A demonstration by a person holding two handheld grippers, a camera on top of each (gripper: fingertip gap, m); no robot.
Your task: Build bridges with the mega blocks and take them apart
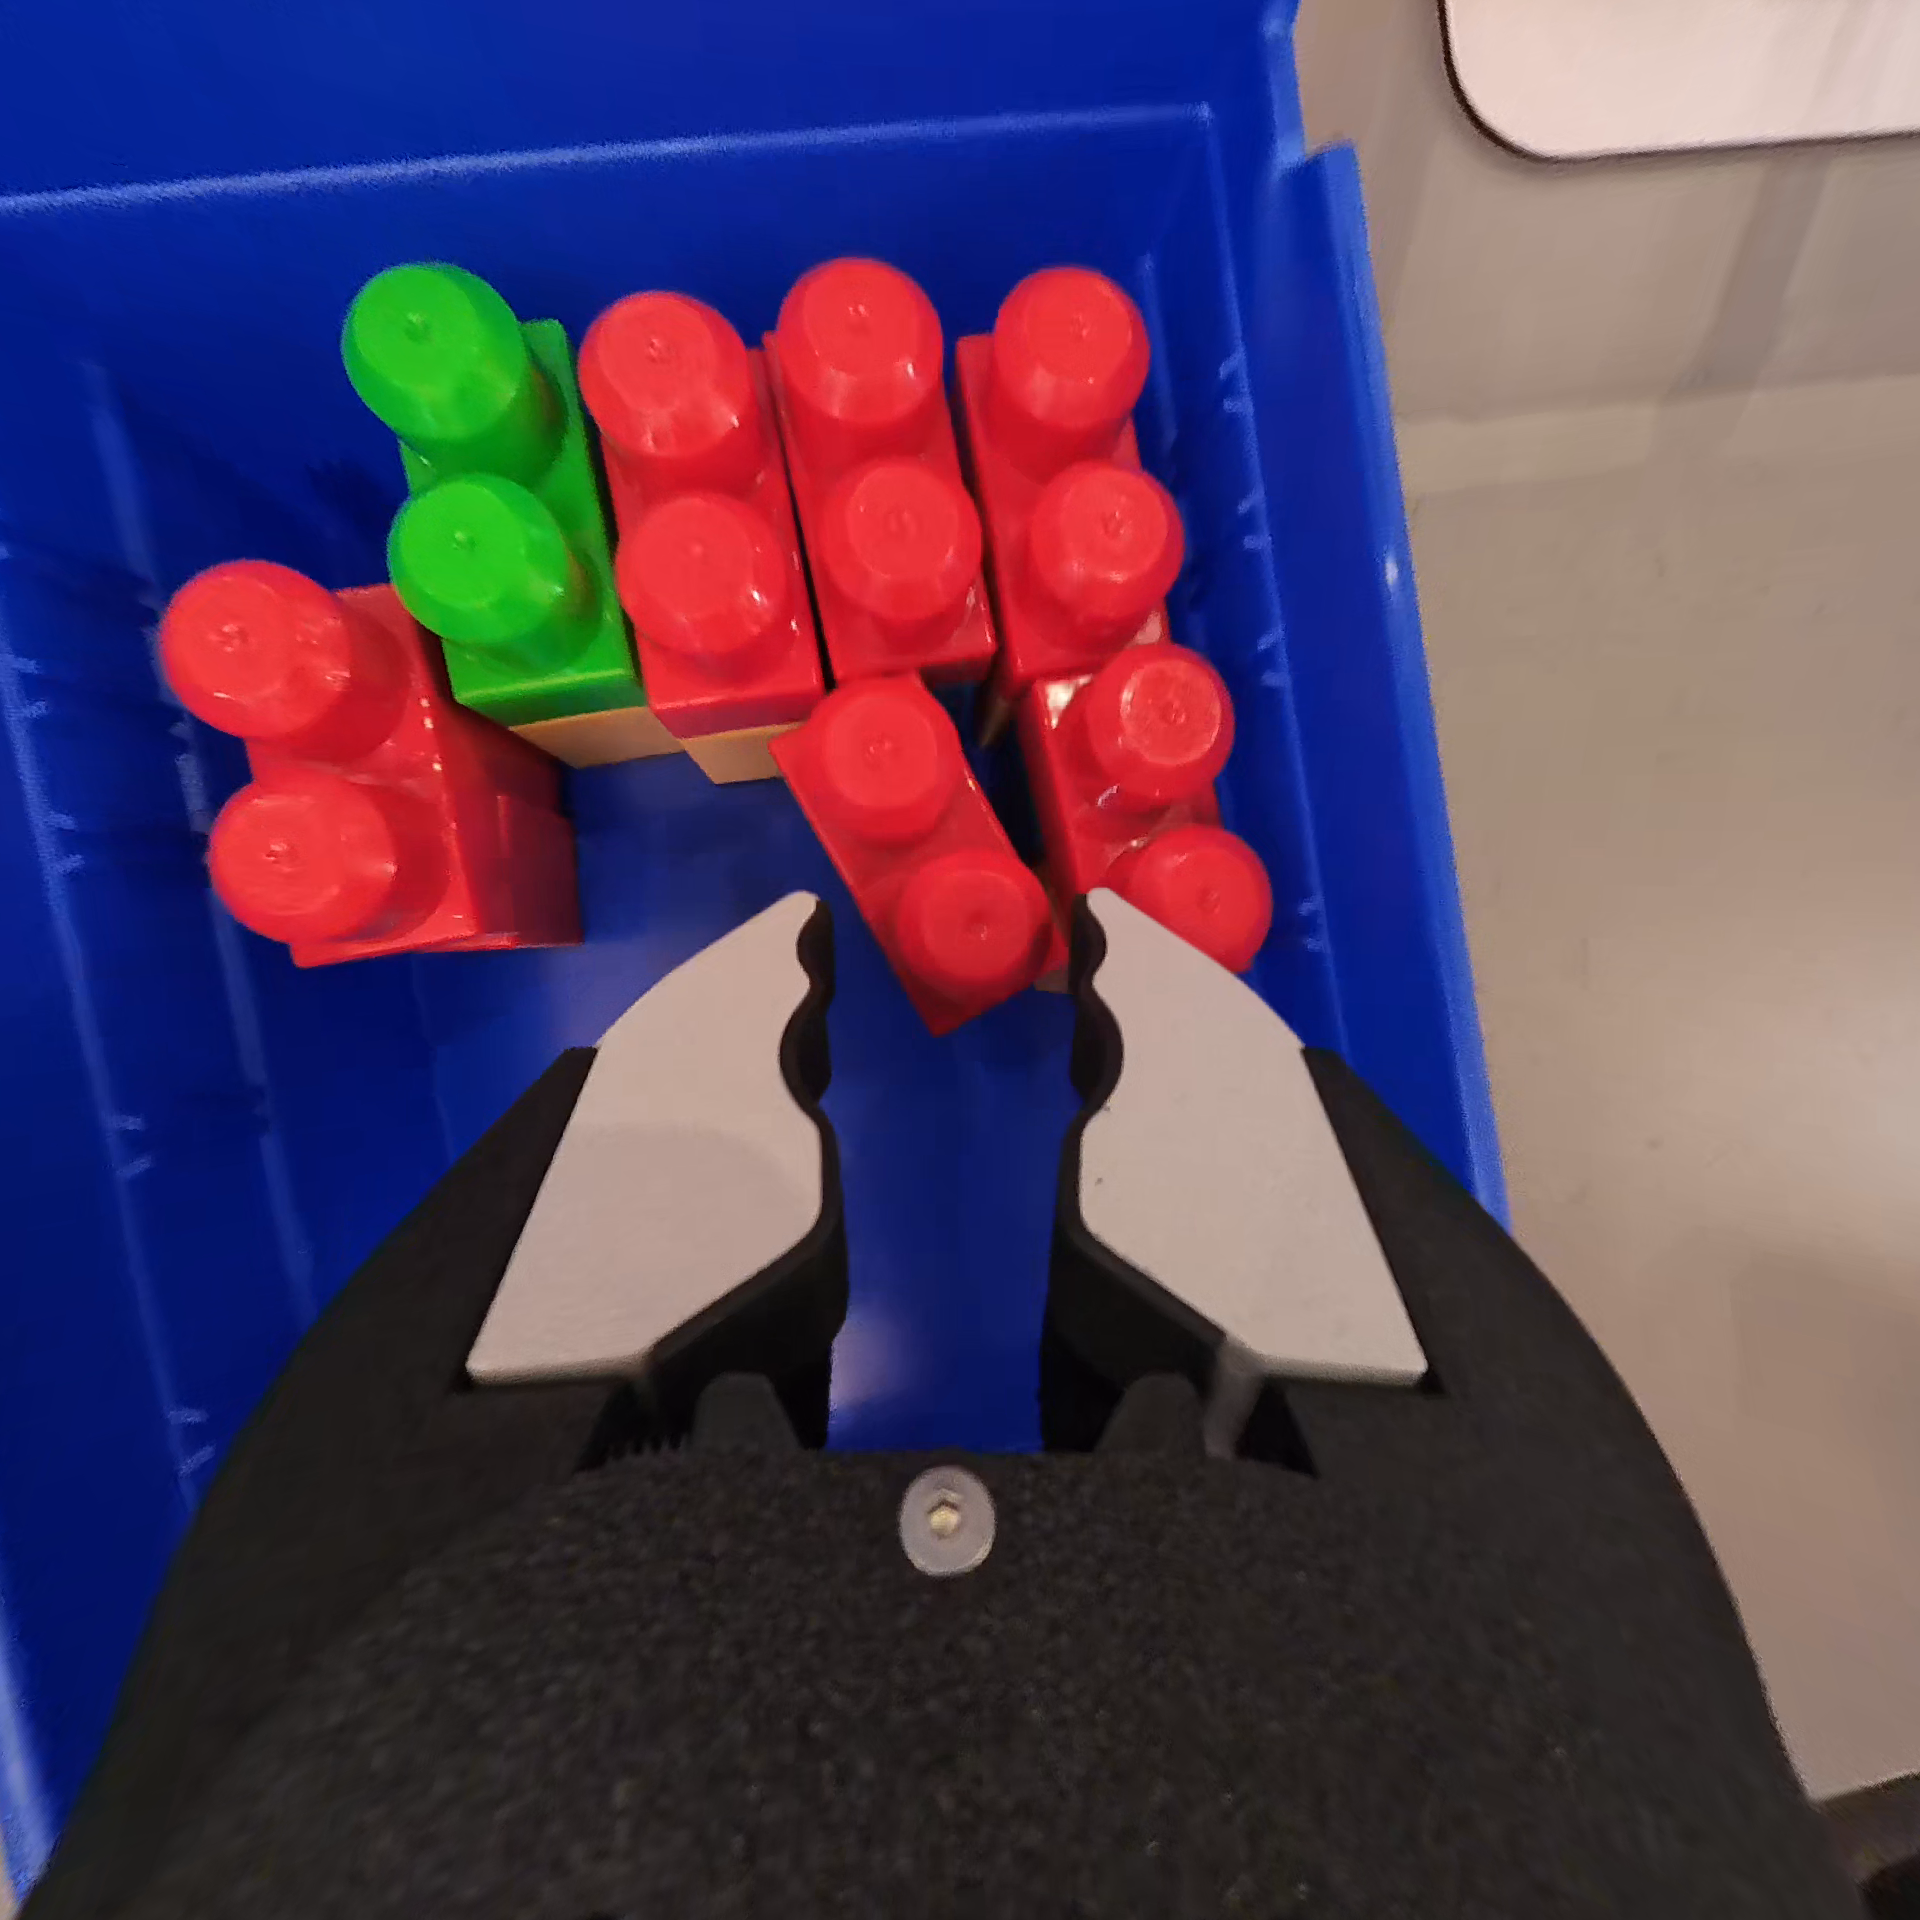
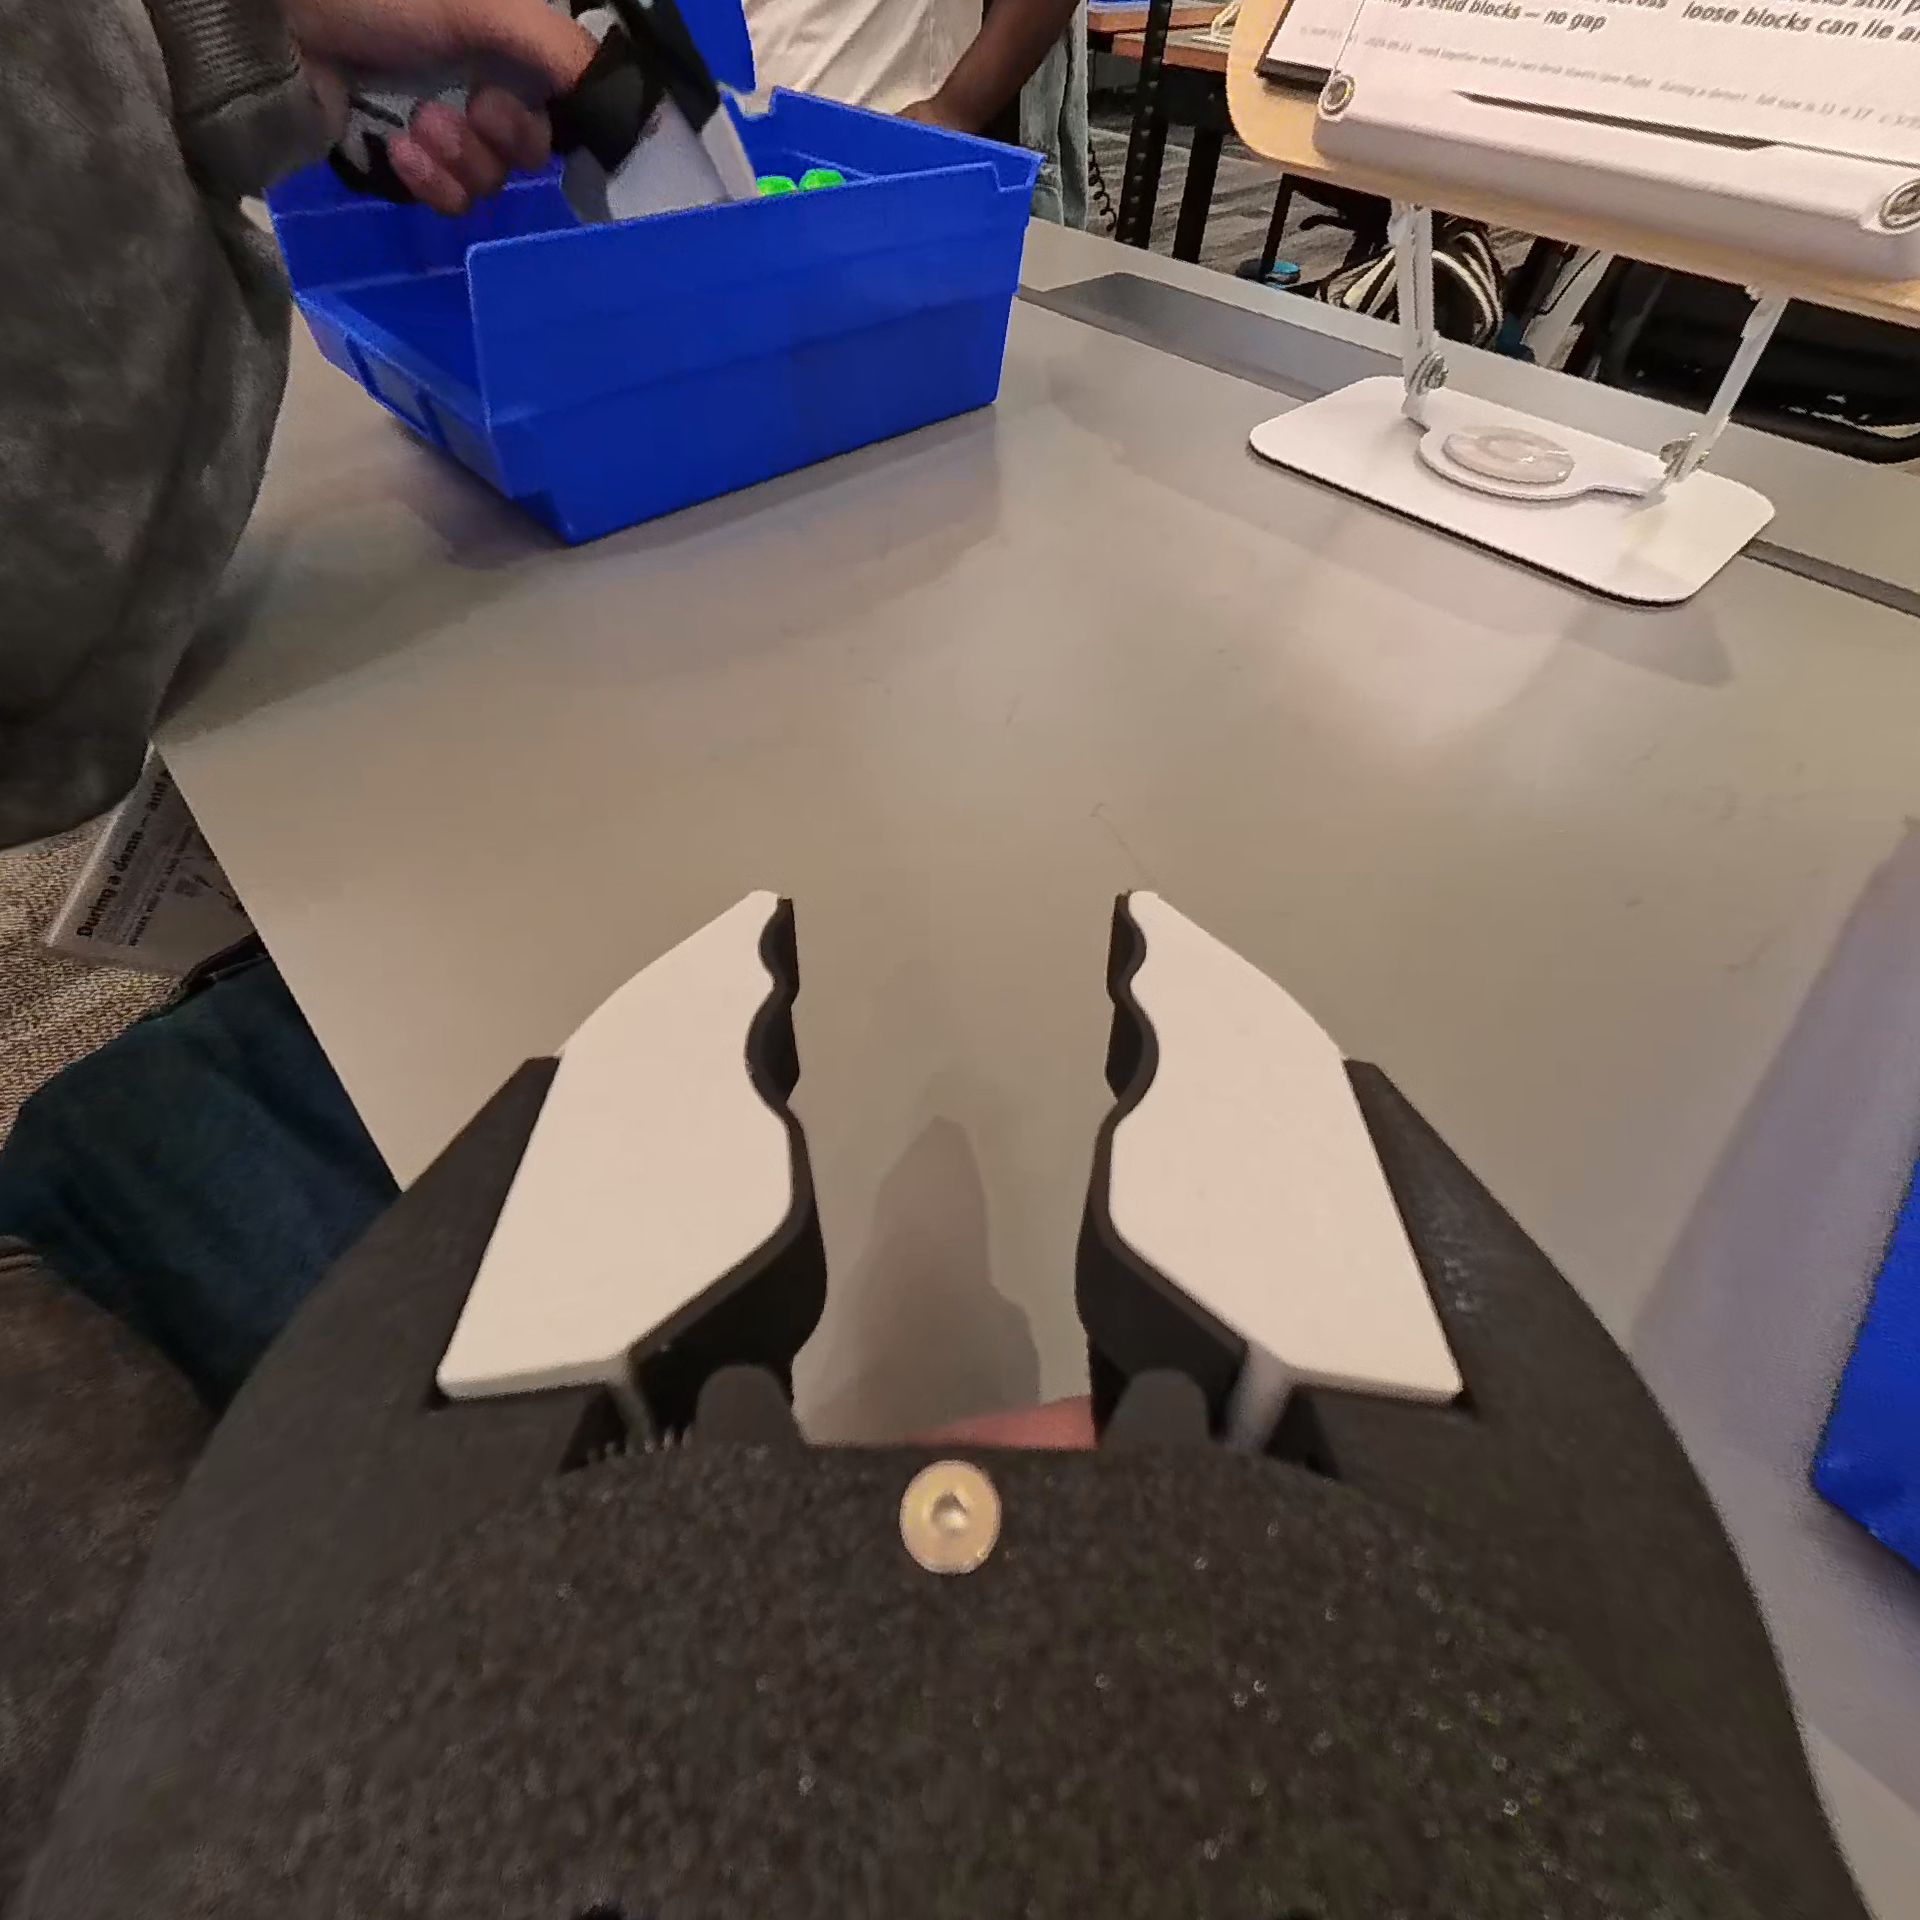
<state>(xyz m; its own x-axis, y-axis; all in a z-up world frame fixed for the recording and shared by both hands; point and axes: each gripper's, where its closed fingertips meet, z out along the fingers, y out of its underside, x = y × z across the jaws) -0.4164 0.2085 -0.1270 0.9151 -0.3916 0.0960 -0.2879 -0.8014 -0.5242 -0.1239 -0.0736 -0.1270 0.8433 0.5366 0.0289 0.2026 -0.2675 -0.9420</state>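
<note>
You're hovering the left tongs (image 1: 951, 935), released, over the tilted red block (image 1: 914, 842) just ahead (long axis slanting toward the tips); right tongs (image 2: 951, 925) are idling released, well away.

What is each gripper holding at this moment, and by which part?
Nothing is held. The left gripper is open inside the blue bin, its fingers on either side of a tilted red block but not closed on it. The right gripper is open over the table.
</note>
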